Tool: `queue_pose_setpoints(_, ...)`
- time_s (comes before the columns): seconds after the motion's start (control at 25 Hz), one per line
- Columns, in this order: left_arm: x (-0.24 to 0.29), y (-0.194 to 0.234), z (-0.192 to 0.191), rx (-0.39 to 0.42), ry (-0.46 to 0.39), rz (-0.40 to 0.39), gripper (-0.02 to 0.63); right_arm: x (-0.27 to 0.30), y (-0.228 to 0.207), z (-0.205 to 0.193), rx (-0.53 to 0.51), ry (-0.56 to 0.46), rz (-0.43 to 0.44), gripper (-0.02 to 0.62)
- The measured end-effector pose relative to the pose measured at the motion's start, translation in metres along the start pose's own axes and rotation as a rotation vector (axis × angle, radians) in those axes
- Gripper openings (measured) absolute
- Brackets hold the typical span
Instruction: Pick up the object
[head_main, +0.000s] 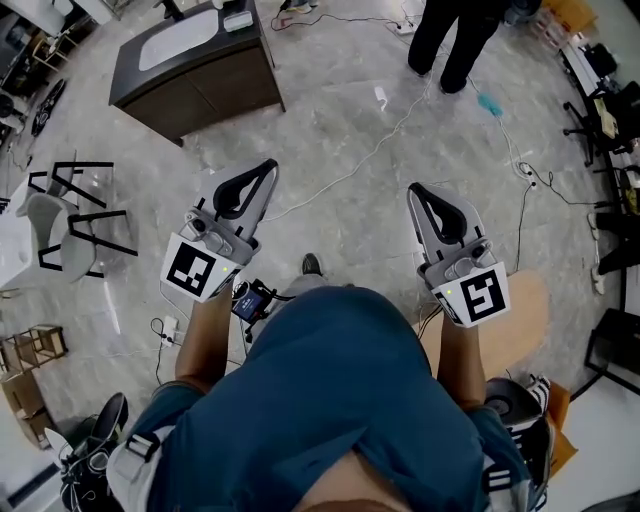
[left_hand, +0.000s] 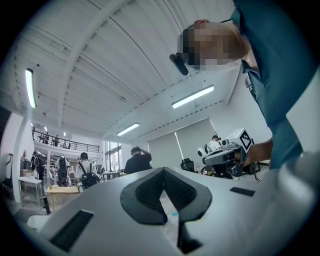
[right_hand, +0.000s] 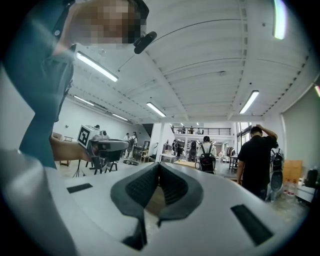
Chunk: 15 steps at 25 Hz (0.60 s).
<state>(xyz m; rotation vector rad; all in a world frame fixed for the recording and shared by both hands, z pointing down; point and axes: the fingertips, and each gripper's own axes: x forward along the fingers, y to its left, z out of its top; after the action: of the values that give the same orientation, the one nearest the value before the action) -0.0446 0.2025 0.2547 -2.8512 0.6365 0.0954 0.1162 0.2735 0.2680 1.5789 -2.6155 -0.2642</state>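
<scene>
Grey marbled floor (head_main: 340, 120) fills the head view, in a large open workshop. Which item out there is the object to be picked up, I cannot tell from any view. Nothing sits between either pair of jaws.

Left gripper (head_main: 265, 168) – held out in front of the body, roughly level, jaws closed with the dark pads meeting at the tip. Right gripper (head_main: 415, 190) – same posture, jaws together and empty. The two are held well apart, side by side, each with its marker cube nearest the hand.

On the floor beyond the tips, a white cable (head_main: 370, 155) runs diagonally toward a standing person's legs (head_main: 450, 40). A dark cabinet (head_main: 200, 80) with a pale top stands up-left of the left gripper. Black-framed chairs (head_main: 75, 215) stand at the left edge. A small device with a lit screen (head_main: 250, 300) hangs near the wearer's waist.

Both gripper views show a person in a black shirt (right_hand: 257, 160), one hand on the head.
</scene>
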Motion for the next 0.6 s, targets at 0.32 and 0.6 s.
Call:
queue_pose_setpoints(0.32, 0.008, 0.054, -0.012, -0.018, -0.023, -0.045, 0.004, 0.053, -0.004, 0.006, -0.028, 0.001, -0.038, 0.014)
queue_pose_setpoints(0.6, 0.022, 0.089, -0.018, -0.026, -0.051, -0.039, 0.005, 0.087, -0.018, 0.003, -0.033, 0.014, -0.032, 0.015)
